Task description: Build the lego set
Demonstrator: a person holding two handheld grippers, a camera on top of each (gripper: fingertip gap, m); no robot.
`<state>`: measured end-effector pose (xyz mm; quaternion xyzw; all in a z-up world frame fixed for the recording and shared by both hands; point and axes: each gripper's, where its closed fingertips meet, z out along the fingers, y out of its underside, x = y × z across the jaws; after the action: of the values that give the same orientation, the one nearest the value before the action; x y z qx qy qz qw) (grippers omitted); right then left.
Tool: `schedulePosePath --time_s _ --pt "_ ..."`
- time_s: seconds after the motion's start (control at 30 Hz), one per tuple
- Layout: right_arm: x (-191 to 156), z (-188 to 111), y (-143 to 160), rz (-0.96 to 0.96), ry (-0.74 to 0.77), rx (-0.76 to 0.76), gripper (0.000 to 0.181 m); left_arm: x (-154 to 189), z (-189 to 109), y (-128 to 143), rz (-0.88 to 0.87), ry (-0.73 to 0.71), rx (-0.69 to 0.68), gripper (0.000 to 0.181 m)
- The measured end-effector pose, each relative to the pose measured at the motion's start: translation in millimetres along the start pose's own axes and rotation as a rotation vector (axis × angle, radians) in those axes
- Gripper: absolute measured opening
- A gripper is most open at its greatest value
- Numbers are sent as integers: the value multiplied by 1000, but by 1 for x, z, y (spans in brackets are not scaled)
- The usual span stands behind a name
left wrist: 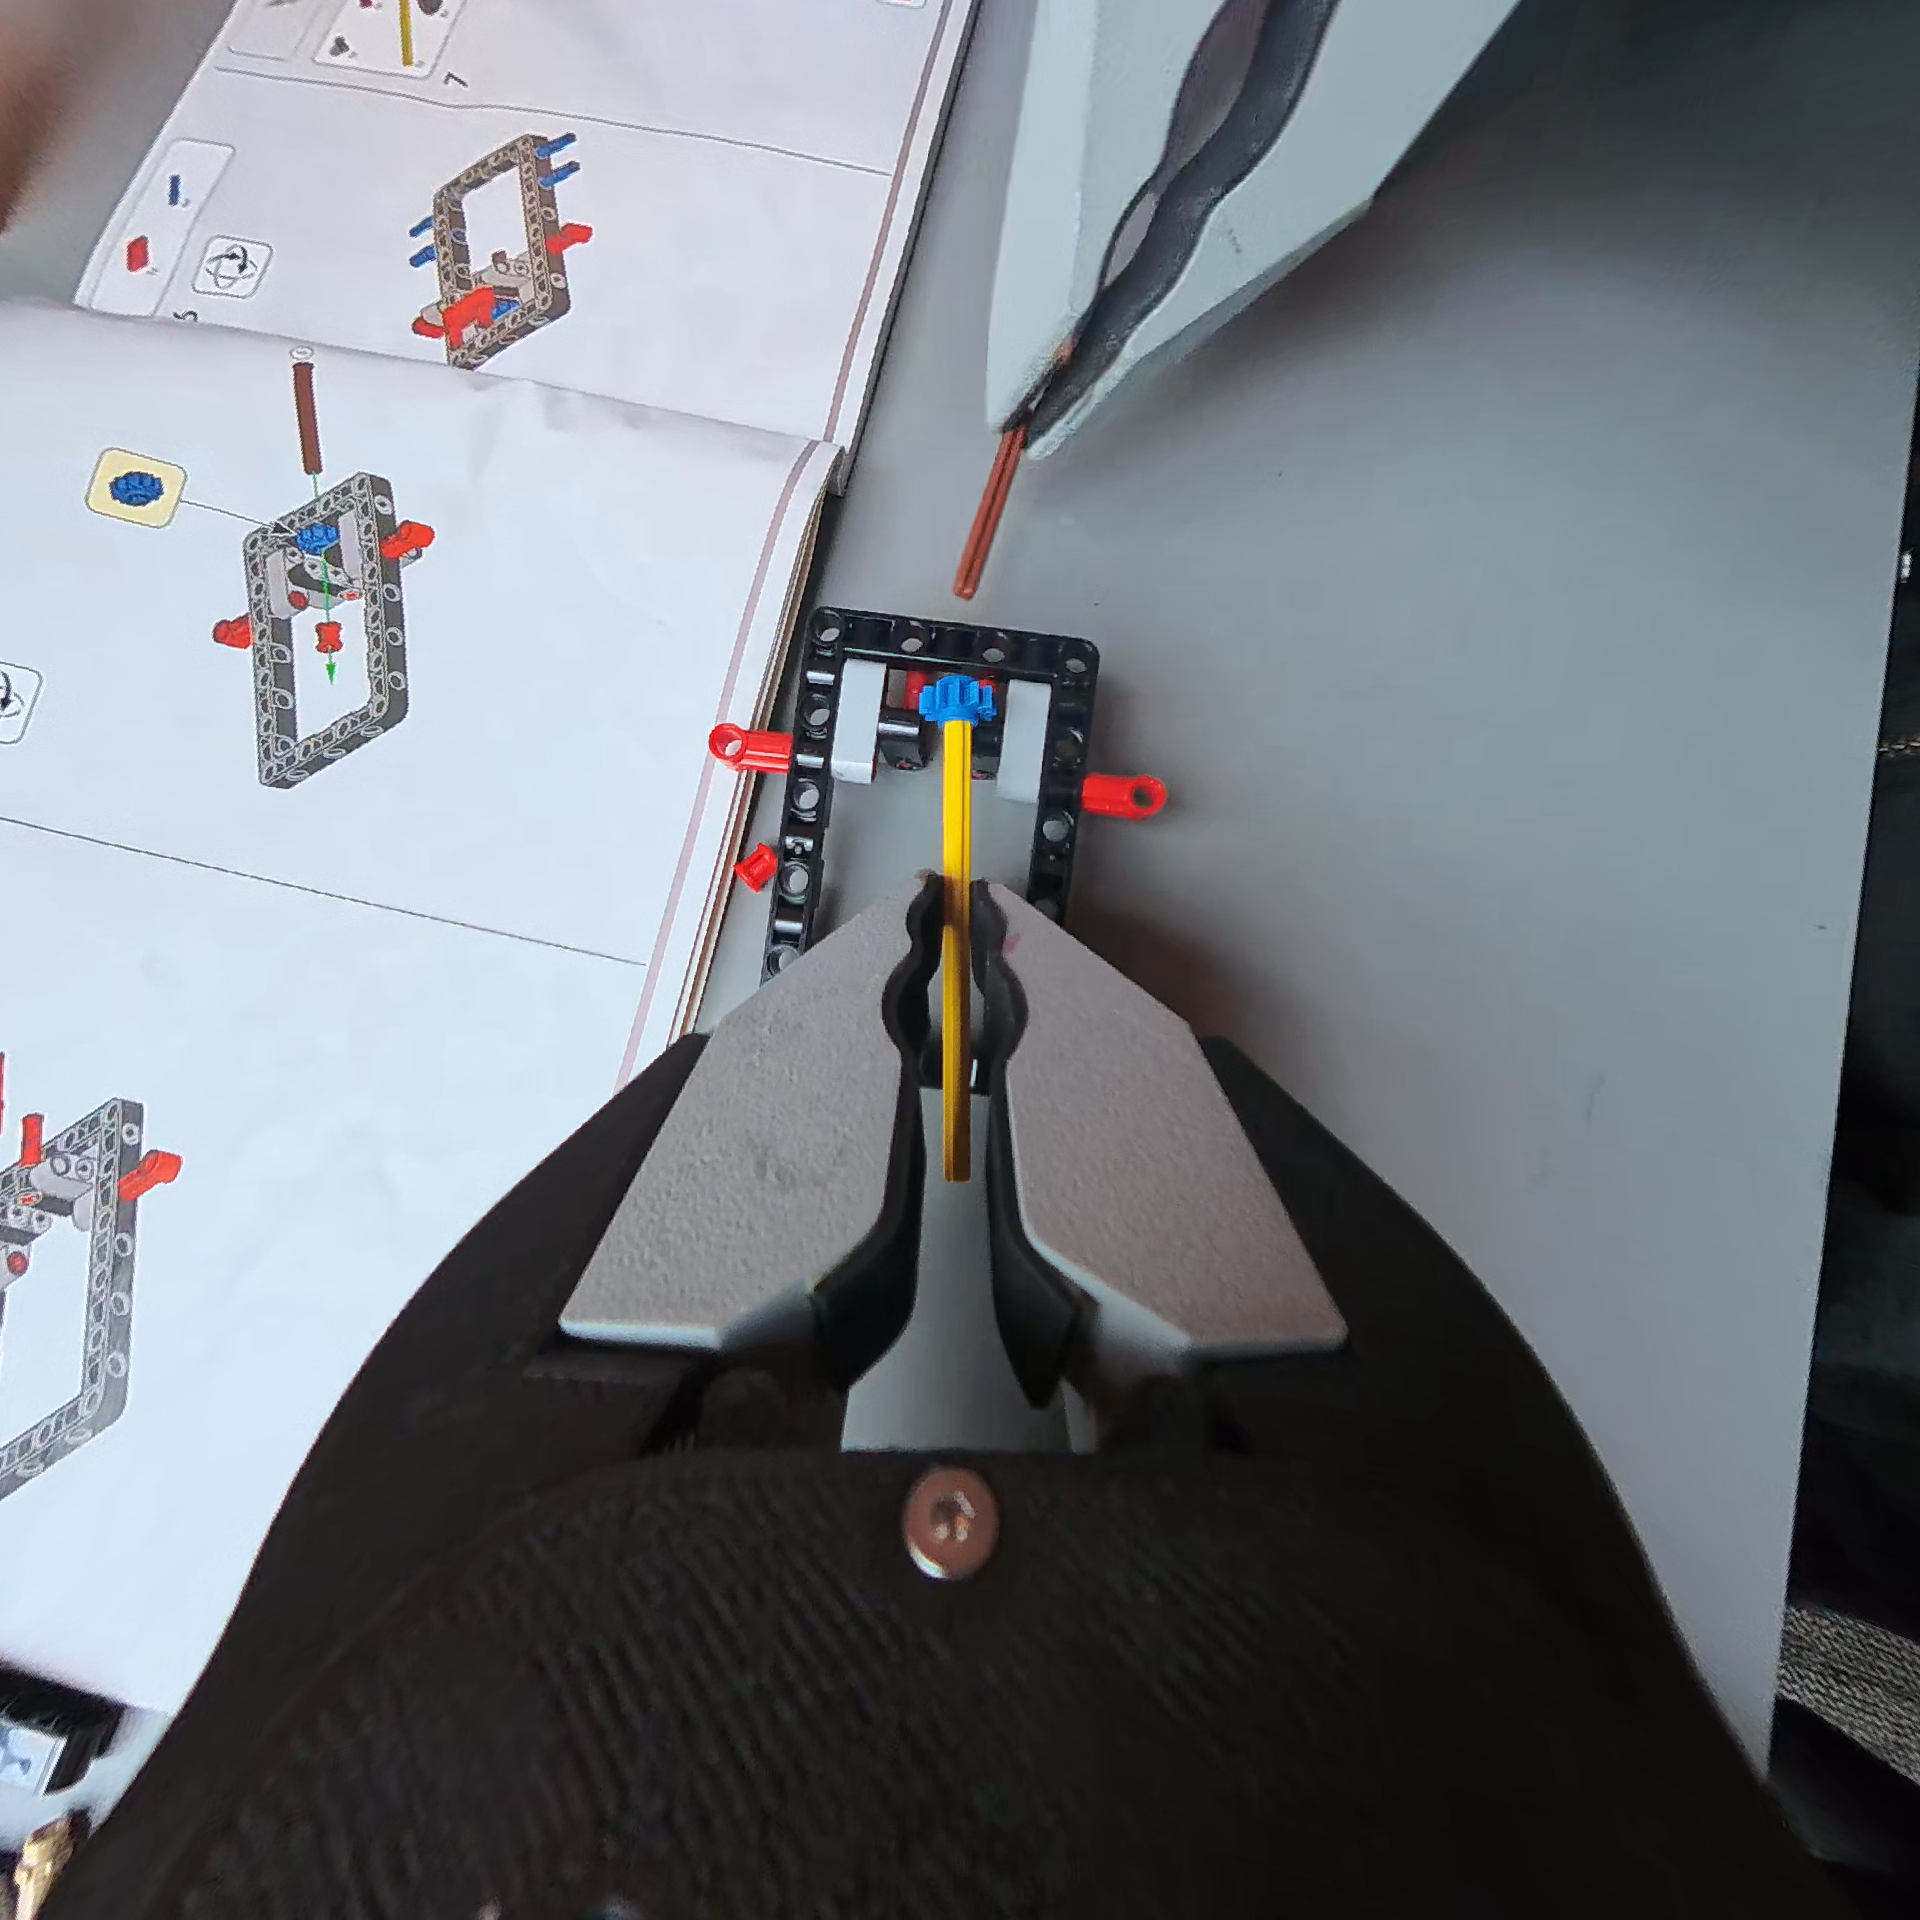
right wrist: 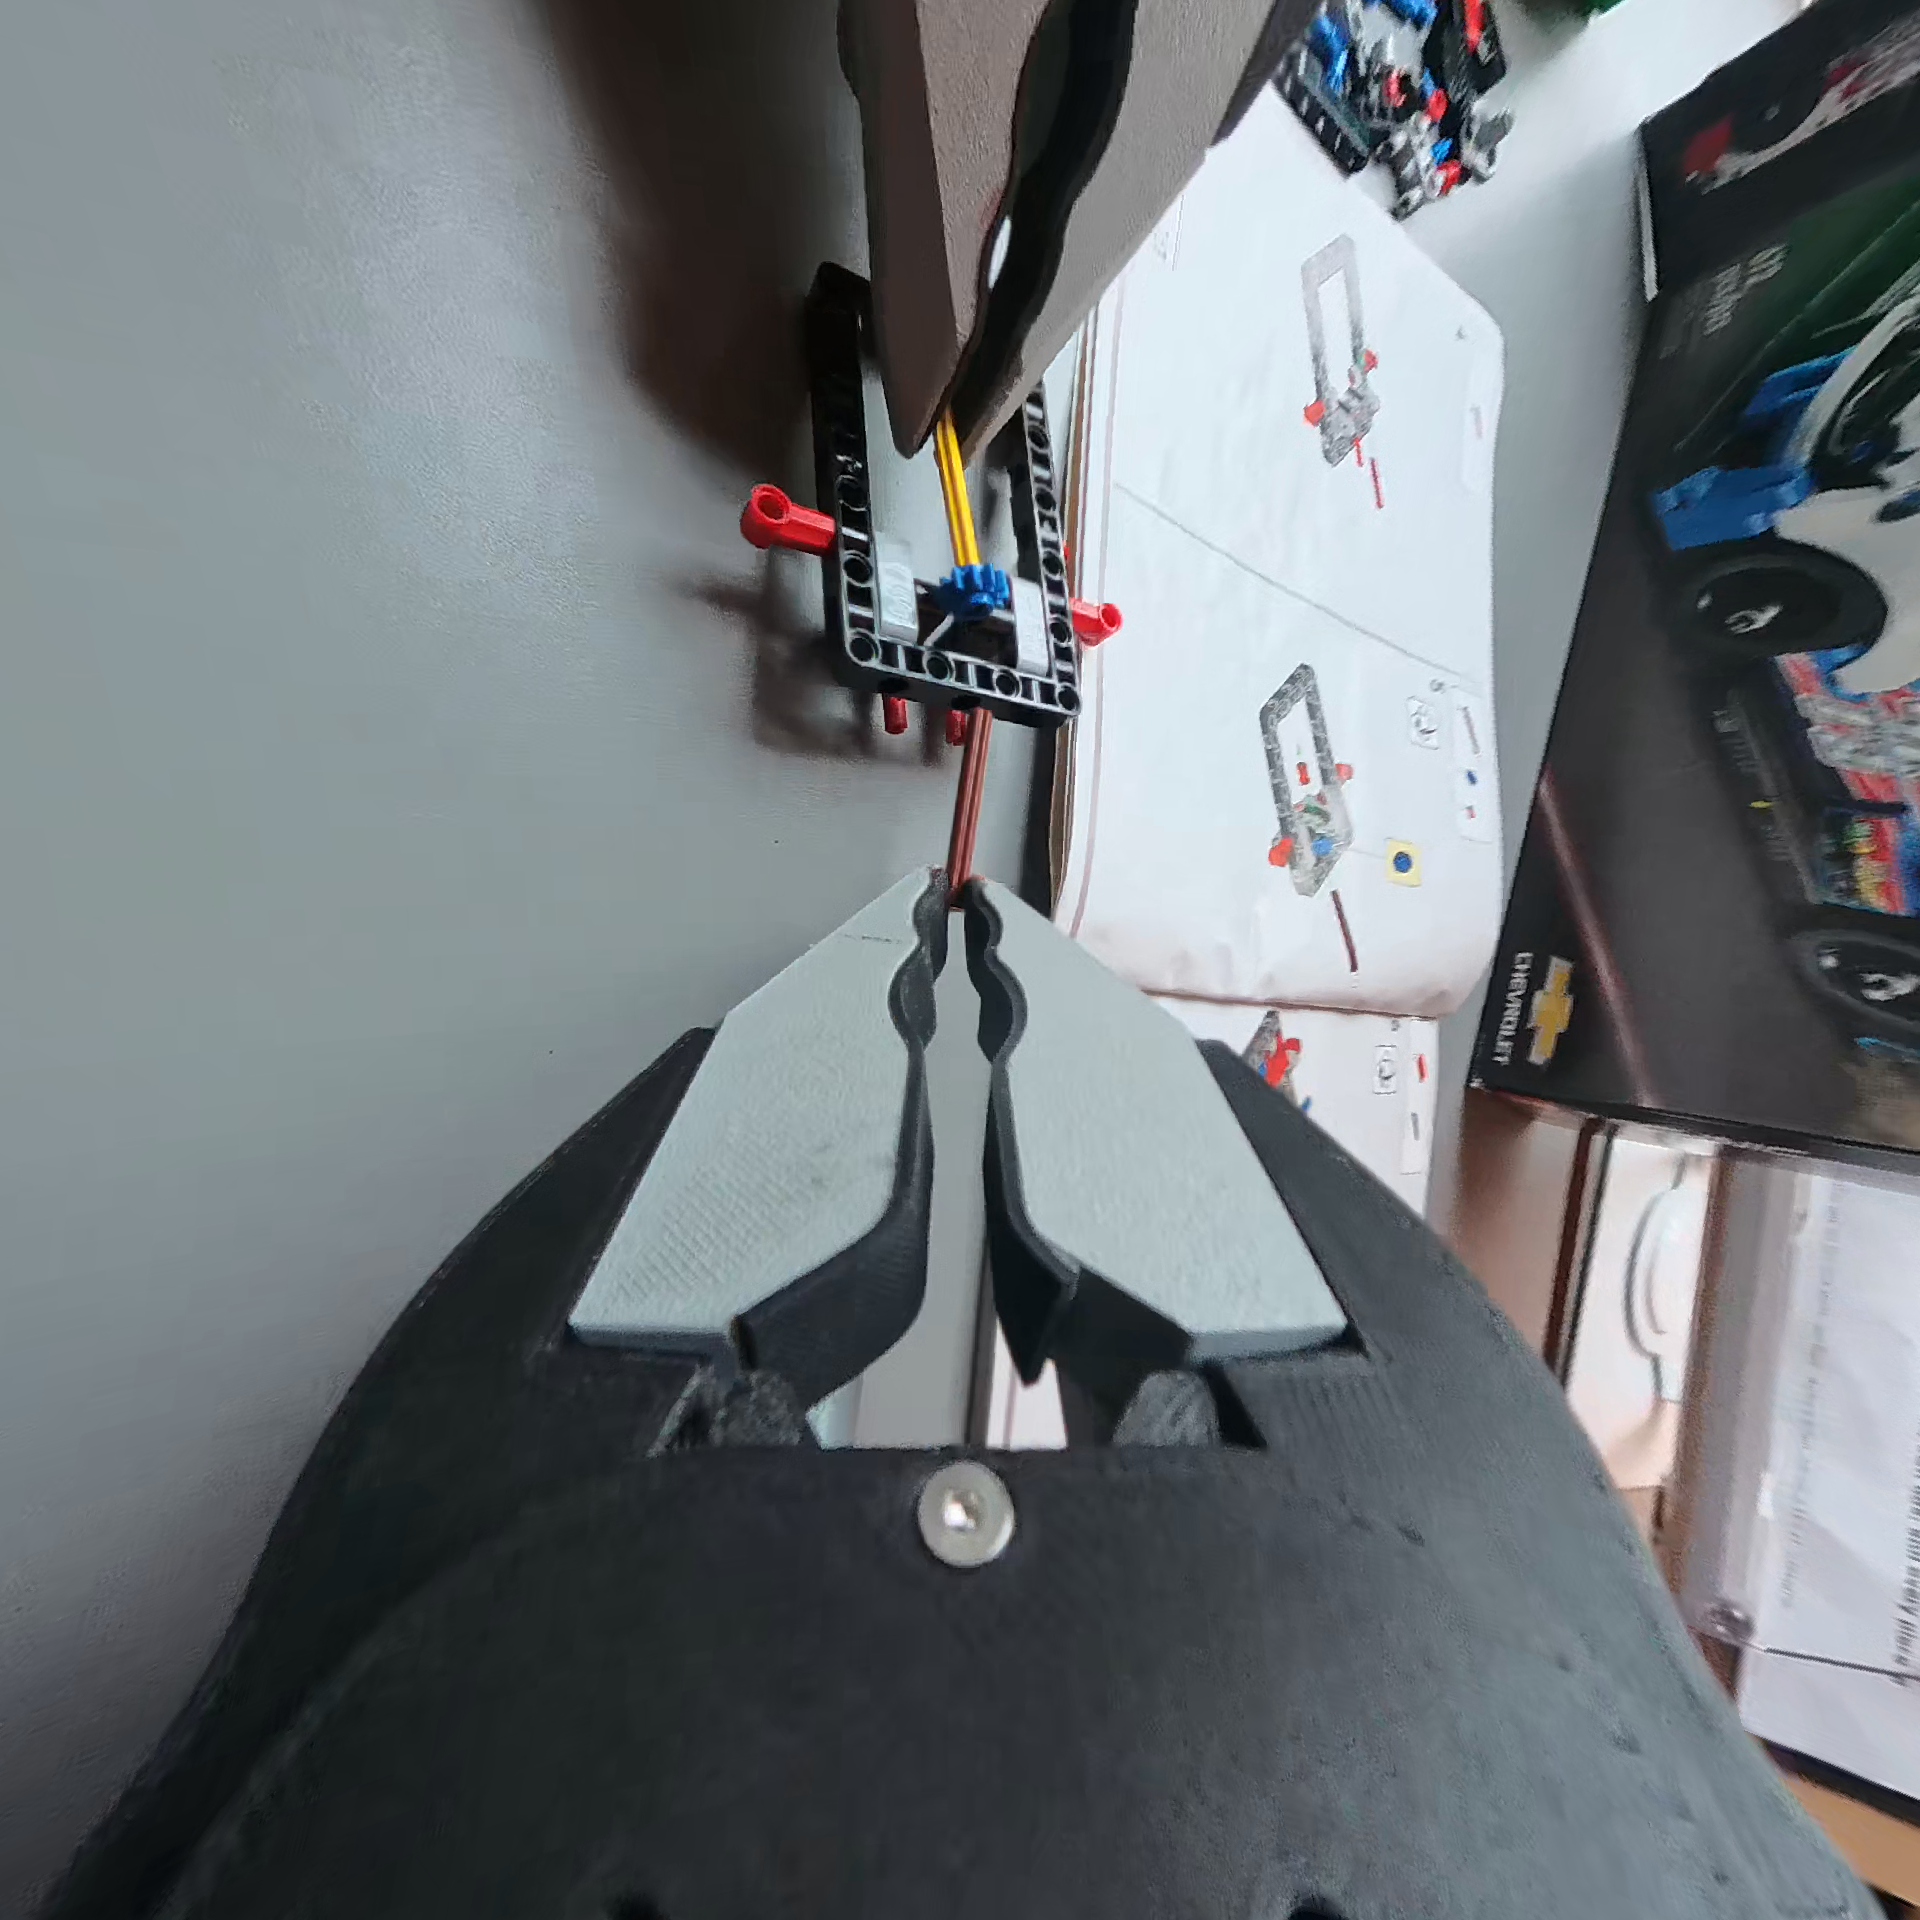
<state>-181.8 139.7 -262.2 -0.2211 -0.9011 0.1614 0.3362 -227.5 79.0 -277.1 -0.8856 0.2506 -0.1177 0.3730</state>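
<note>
A black rectangular lego frame (left wrist: 1060, 831) with red pins and grey blocks lies flat on the grey table; it also shows in the right wrist view (right wrist: 852, 540). My left gripper (left wrist: 957, 883) is shut on a yellow axle (left wrist: 956, 810) whose far end carries a blue gear (left wrist: 957, 698) inside the frame's far end. My right gripper (right wrist: 954, 885) is shut on a brown axle (right wrist: 971, 790) that points at the frame's short side from the opposite end. The right gripper shows in the left wrist view (left wrist: 1023, 421) with the brown axle (left wrist: 985, 514) just short of the frame.
An open instruction booklet (left wrist: 416, 644) lies left of the frame, touching it; it also shows in the right wrist view (right wrist: 1288, 582). A dark lego box (right wrist: 1756, 623) and a part-built model (right wrist: 1403, 94) sit beyond the booklet. The table edge (left wrist: 1839, 935) runs along the right. The left gripper's tips are roughly 9 cm from the right gripper's. The part-built model (right wrist: 1403, 94) lies some 25 cm from my left tips, 30 cm from my right tips.
</note>
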Motion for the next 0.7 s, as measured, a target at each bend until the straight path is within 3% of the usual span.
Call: schedulePosePath --time_s 0.7 --pt "1 9 -1 -218 190 -38 1 -4 4 3 -3 0 -20 2"
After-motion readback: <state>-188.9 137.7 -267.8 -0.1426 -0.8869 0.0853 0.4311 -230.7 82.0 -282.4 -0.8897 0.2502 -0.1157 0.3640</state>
